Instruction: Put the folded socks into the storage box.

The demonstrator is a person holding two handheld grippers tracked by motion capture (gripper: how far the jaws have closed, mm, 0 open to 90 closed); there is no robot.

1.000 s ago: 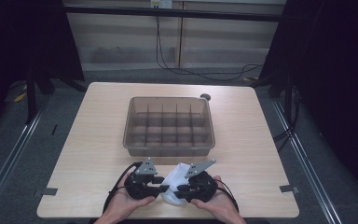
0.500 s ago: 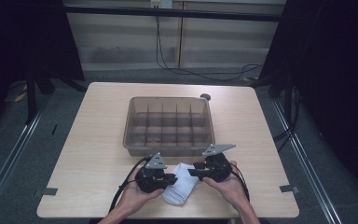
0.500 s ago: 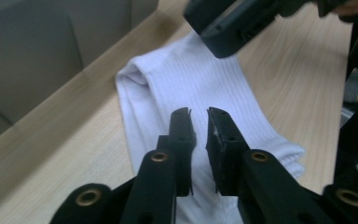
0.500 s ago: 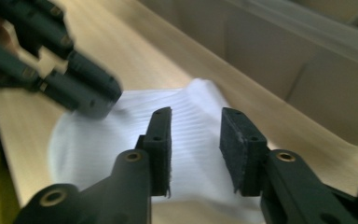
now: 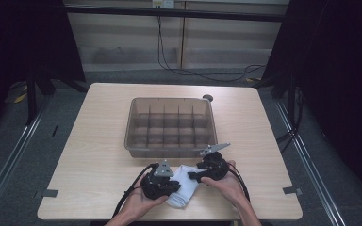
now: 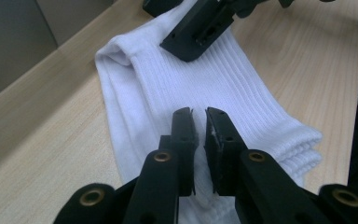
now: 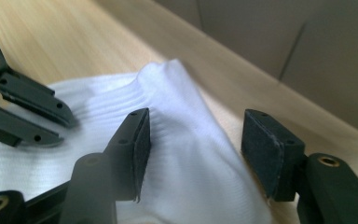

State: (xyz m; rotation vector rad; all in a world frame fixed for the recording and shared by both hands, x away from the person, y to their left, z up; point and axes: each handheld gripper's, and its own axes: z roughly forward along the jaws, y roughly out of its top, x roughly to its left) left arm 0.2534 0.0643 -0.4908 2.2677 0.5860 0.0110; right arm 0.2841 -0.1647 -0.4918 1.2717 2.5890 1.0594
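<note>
A white ribbed sock (image 5: pixel 183 187) lies flat near the table's front edge, between my two grippers. My left gripper (image 5: pixel 166 182) is at its left side. In the left gripper view its jaws (image 6: pixel 199 133) have just been closing and now pinch a thin fold of the sock (image 6: pixel 242 93). My right gripper (image 5: pixel 199 175) is at the sock's far right end. Its jaws (image 7: pixel 198 140) have just been opening and stand wide apart astride a raised fold of the sock (image 7: pixel 186 116), the pads not pressing it.
A clear brown plastic bin (image 5: pixel 172 125) with several divided compartments stands mid-table, just beyond the grippers. A small dark round thing (image 5: pixel 208 98) sits at its far right corner. Bare wooden table (image 5: pixel 94 136) lies to the left and right.
Both hands have moved away from the front edge toward the bin. The right gripper has drawn off to the right, its jaws wider. The sock lies more spread out.
</note>
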